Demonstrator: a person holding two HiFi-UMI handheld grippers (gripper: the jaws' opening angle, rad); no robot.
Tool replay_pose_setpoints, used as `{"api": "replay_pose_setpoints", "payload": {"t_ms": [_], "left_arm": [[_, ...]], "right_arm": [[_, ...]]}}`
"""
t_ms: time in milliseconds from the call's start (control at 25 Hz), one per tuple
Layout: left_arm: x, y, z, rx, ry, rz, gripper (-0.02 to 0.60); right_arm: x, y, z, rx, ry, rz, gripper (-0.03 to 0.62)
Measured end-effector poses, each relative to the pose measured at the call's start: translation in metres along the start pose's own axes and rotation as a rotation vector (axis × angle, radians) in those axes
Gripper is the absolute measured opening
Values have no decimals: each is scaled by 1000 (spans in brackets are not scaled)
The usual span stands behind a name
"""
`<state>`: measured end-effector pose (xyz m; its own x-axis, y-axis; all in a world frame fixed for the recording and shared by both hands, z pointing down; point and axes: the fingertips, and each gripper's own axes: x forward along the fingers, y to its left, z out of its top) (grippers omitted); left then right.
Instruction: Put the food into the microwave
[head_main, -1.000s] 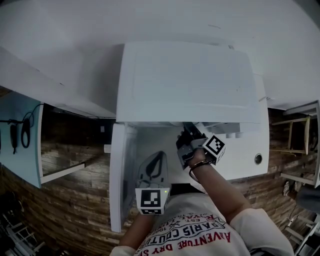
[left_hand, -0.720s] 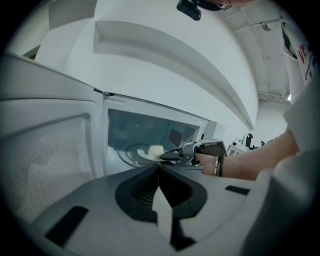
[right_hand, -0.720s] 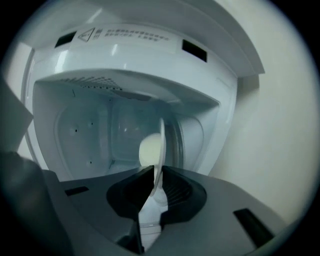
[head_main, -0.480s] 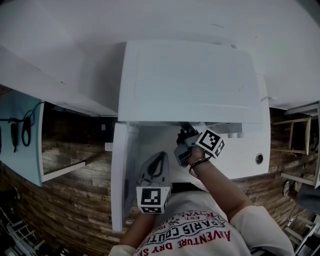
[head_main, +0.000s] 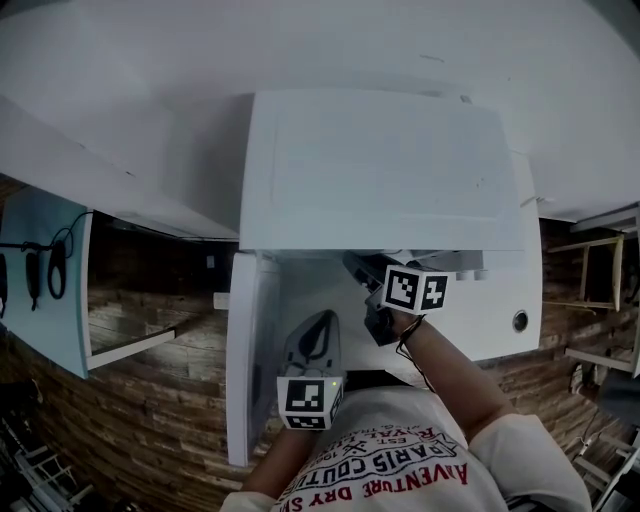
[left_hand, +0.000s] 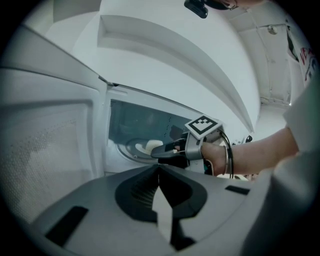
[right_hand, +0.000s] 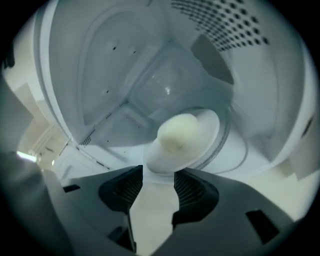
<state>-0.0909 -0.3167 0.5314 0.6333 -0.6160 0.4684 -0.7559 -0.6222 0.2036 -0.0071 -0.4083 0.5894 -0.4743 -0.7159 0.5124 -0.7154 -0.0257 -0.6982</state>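
A pale round bun (right_hand: 176, 131) lies on a white plate (right_hand: 207, 125) that rests on the glass turntable (right_hand: 237, 147) inside the white microwave (head_main: 380, 170). My right gripper (right_hand: 158, 172) reaches into the cavity. Its jaws are opening, and the plate's near rim sits between the fingertips without the pads pressing on it. In the head view the right gripper (head_main: 362, 268) pokes under the microwave's top edge. In the left gripper view, the right gripper (left_hand: 162, 149) is beside the bun (left_hand: 151, 146). My left gripper (head_main: 310, 338) hovers shut and empty in front of the opening, near the open door (head_main: 248, 360).
The door swings out on the left of the cavity. A round knob (head_main: 520, 320) sits on the control panel to the right. The cavity walls (right_hand: 125, 75) close in around the plate. A pale blue panel with a hanging cable (head_main: 50, 270) stands at far left.
The right gripper has rolled, so its marker cube now faces me squarely, and it has drawn back slightly from the cavity. The left gripper has stayed put.
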Motion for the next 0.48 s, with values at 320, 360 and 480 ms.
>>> {"api": "replay_pose_setpoints", "payload": {"t_ms": [320,360,480], "left_arm": [[-1,2,-4,-5,9,8,6],[-1,3,-4,-6,9,11,6],[-2,5,-4,-9,7,18,6]], "right_arm": [[-2,-3,-9,-427,228,-133,189],[-2,-4,-10,-451,244,-144,189],[-3,-9,-18,-545,324,-186,189]]}}
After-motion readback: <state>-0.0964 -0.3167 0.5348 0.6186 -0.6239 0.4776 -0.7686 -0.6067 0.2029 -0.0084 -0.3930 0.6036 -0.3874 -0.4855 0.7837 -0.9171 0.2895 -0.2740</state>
